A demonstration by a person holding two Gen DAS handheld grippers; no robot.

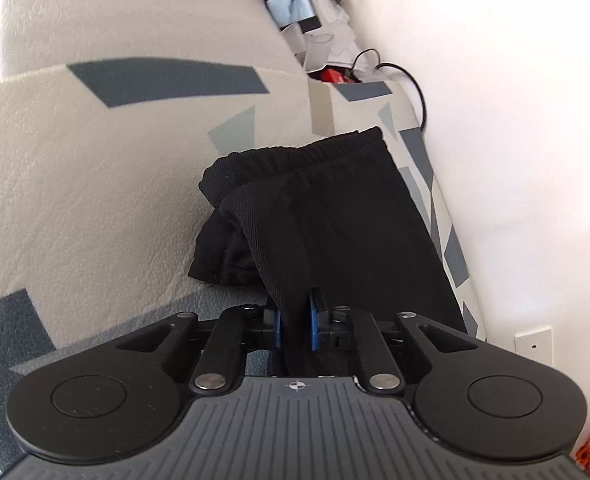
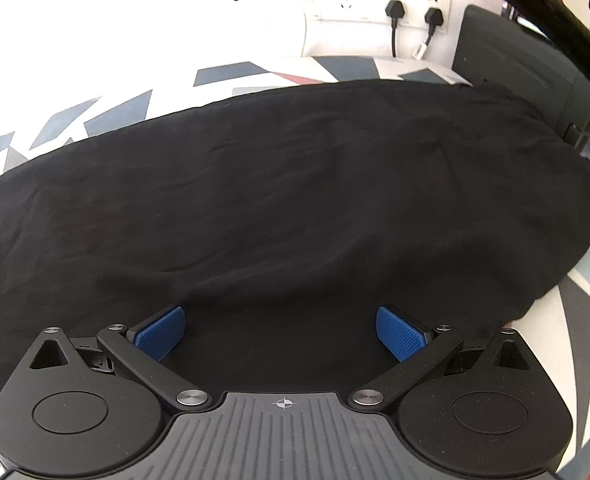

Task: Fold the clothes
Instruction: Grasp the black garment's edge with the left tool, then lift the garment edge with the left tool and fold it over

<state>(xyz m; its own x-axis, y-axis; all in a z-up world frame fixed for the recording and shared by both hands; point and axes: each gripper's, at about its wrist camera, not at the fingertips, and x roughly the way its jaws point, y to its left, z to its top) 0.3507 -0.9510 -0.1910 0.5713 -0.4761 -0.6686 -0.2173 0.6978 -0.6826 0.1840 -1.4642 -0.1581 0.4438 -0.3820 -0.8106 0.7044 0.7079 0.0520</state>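
Bare tabletop [image 1: 75, 184] left of garment [image 1: 315, 208]

I see a desk [image 1: 75, 184] covered in cream leather-look material printed with grey and blue-grey angular shapes. At the right of the left wrist view a bright white wall [image 1: 515, 140] runs alongside it, with cables and clutter [image 1: 307, 28] at the upper middle. In the right wrist view, wall sockets [image 2: 379, 4] with two black plugs sit at the top, a dark cabinet [image 2: 523, 64] at upper right.
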